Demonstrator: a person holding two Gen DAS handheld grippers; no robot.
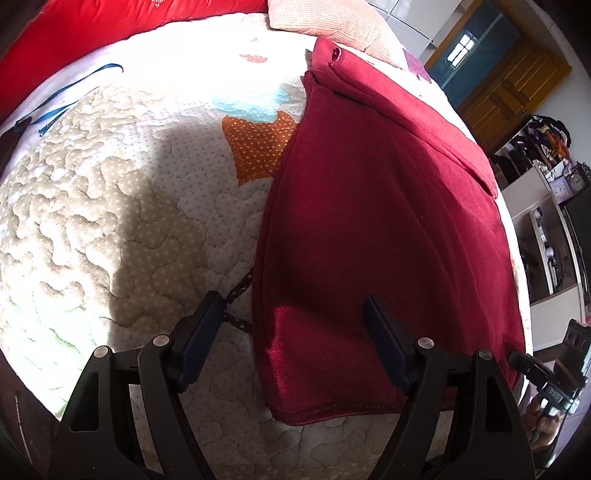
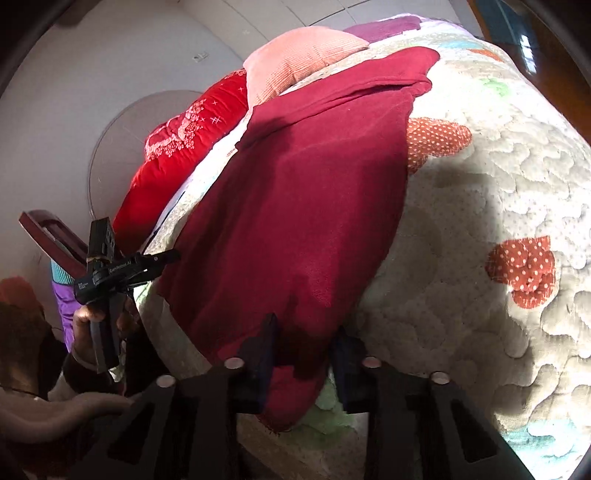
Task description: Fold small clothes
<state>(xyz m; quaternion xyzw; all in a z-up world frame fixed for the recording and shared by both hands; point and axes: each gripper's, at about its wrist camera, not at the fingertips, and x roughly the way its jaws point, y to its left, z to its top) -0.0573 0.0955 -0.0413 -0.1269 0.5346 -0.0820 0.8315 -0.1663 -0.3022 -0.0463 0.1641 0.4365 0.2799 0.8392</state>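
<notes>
A dark red garment point(image 1: 369, 203) lies flat on the quilted bedspread point(image 1: 110, 221), with a flap folded over along its far right side. My left gripper point(image 1: 291, 295) hovers open over the garment's near left edge: one finger is above the quilt, the other above the cloth, and neither grips anything. In the right wrist view the same garment point(image 2: 295, 203) stretches away from me. My right gripper point(image 2: 306, 325) is shut on its near corner, which hangs down between the fingers. A hand point(image 2: 85, 321) holds the left gripper at the bed's left edge.
A peach pillow point(image 1: 314, 18) and a bright red duvet point(image 1: 74, 29) lie at the far end of the bed. Shelves with clutter point(image 1: 546, 206) and a wooden door point(image 1: 509, 81) stand beyond the bed's right side. A white wall point(image 2: 74, 92) is behind the headboard side.
</notes>
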